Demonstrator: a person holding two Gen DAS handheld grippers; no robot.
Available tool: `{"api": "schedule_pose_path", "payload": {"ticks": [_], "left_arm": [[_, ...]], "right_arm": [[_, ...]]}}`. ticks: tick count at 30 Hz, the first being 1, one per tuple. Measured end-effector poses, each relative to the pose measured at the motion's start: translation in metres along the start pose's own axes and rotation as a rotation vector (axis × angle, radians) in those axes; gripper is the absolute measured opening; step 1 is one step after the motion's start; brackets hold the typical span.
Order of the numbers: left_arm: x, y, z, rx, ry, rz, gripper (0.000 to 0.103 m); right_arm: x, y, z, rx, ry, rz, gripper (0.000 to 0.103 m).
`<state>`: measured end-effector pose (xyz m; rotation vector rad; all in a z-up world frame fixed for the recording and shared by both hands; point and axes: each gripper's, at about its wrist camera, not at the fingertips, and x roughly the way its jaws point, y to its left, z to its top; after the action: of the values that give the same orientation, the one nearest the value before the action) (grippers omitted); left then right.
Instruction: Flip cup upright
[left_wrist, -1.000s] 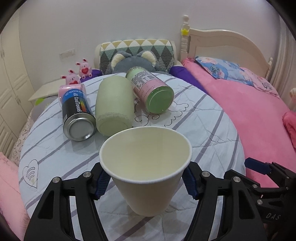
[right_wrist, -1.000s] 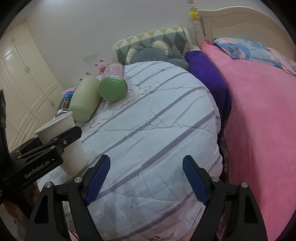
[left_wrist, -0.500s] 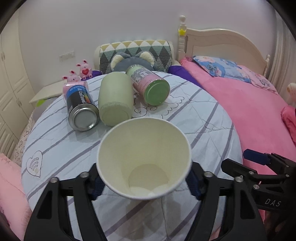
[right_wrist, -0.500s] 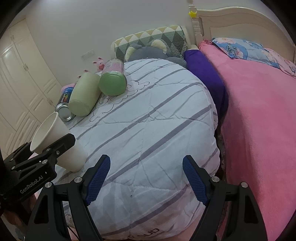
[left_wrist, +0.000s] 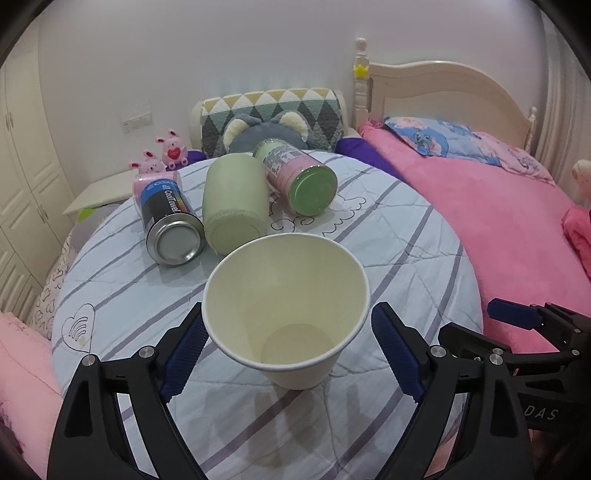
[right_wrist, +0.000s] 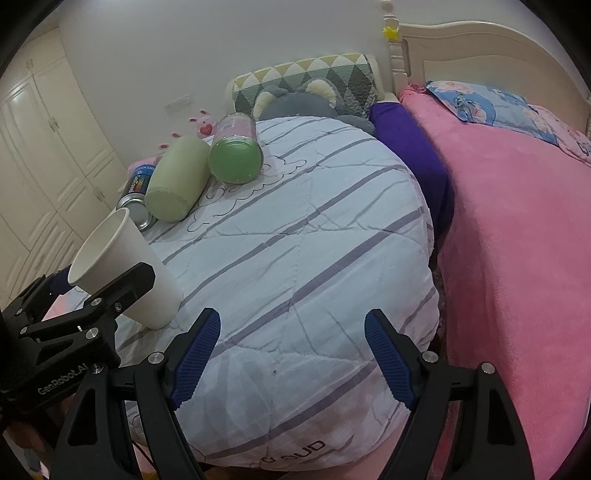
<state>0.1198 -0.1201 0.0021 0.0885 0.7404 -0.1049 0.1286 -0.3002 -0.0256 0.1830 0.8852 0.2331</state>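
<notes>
A cream paper cup (left_wrist: 286, 310) stands mouth up on the striped round cushion (left_wrist: 406, 236), its base on the fabric, leaning toward the left gripper. My left gripper (left_wrist: 288, 350) is open, its blue pads either side of the cup with small gaps. In the right wrist view the cup (right_wrist: 125, 266) is at the left with the left gripper's finger (right_wrist: 122, 286) across it. My right gripper (right_wrist: 291, 360) is open and empty over the cushion's near edge, right of the cup.
Three cylinders lie on their sides behind the cup: a black spray can (left_wrist: 168, 218), a pale green bottle (left_wrist: 234, 208) and a pink jar with a green lid (left_wrist: 299, 177). A pink bed (left_wrist: 498, 221) lies to the right, plush toys and a pillow (left_wrist: 269, 110) behind.
The left gripper's jaws have opened away from the cup. The cup has gone from held and tipped to standing on the cushion. The right gripper has barely moved.
</notes>
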Motion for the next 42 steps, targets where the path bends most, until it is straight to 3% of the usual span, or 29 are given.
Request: {"api": "schedule_pose_path", "payload": {"ticks": [17, 29, 42], "left_arm": [[-0.03, 0.0, -0.012, 0.037, -0.044, -0.009, 0.091], [-0.074, 0.027, -0.035, 0.046, -0.181, -0.032, 0.097], [-0.082, 0.064, -0.064, 0.005, -0.312, 0.006, 0.102]], "right_arm": [[-0.026, 0.01, -0.011, 0.001, -0.032, -0.057, 0.082], [-0.05, 0.036, -0.029, 0.013, -0.12, -0.08, 0.082], [-0.053, 0.082, -0.057, -0.082, -0.22, -0.049, 0.082]]}}
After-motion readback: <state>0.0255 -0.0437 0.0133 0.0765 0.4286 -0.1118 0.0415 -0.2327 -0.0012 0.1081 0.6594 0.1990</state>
